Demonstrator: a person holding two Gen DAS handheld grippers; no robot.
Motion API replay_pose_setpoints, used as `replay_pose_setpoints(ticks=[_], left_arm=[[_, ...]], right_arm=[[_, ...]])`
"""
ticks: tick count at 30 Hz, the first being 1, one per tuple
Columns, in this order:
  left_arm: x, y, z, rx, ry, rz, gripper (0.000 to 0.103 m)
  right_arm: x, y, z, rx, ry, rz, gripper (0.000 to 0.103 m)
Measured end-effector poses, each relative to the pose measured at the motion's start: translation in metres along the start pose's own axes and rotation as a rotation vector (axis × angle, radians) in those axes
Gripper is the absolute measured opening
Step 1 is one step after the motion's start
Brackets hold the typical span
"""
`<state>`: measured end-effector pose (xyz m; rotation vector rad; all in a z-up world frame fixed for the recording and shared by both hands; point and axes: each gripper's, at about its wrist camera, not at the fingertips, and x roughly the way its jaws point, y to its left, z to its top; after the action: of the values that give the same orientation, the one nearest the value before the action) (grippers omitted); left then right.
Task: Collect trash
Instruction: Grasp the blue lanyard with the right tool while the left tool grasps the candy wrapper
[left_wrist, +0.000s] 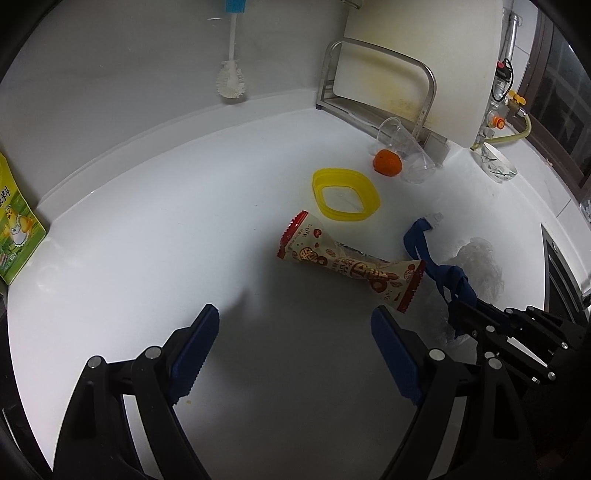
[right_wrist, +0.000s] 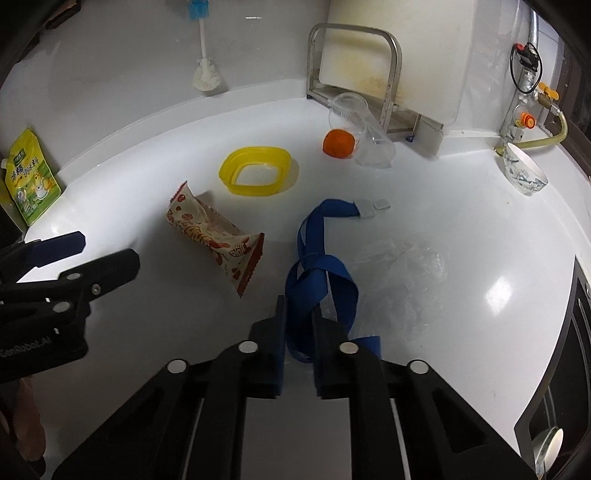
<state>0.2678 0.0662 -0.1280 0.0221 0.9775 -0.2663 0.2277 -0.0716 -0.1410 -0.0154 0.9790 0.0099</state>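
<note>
White counter (right_wrist: 480, 258), blue strap (right_wrist: 317, 266) lengthwise from right gripper (right_wrist: 298, 314)

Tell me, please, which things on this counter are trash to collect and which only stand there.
Likely trash:
blue strap, pinched in the right gripper
snack wrapper
crumpled clear plastic
tipped plastic cup

Probably just lying about:
yellow lid
orange
bowl
green pouch
brush
cutting board

The left gripper is open, holding nothing.

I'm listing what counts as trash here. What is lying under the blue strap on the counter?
Crumpled clear plastic film lies beside and partly beneath the blue strap, on the white counter. How far the film runs under the strap is hidden; the right gripper clamps the strap.
</note>
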Motion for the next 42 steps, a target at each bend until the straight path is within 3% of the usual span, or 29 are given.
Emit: replay_pose_setpoints(ticks=[8, 17, 33, 42], left_arm=[[0.0, -0.01, 0.003, -0.014, 0.004, -0.019, 0.083], [0.007, -0.028, 0.018, -0.081, -0.01, -0.007, 0.088], [0.059, -0.037, 0.027, -0.173, 0.048, 0.08, 0.086], [0.068, -0.043, 0.03, -0.133, 0.071, 0.077, 0.033]], right_arm=[[-0.04, -0.02, 0.009, 0.086, -0.093, 0.045, 0.005], [-0.087, -0.061, 0.005, 0.153, -0.182, -0.039, 0.005], [-0.103, -0.095, -0.034, 0.256, -0.185, -0.066, 0.005], [-0.103, -0.094, -0.038, 0.264, -0.185, -0.054, 0.005]])
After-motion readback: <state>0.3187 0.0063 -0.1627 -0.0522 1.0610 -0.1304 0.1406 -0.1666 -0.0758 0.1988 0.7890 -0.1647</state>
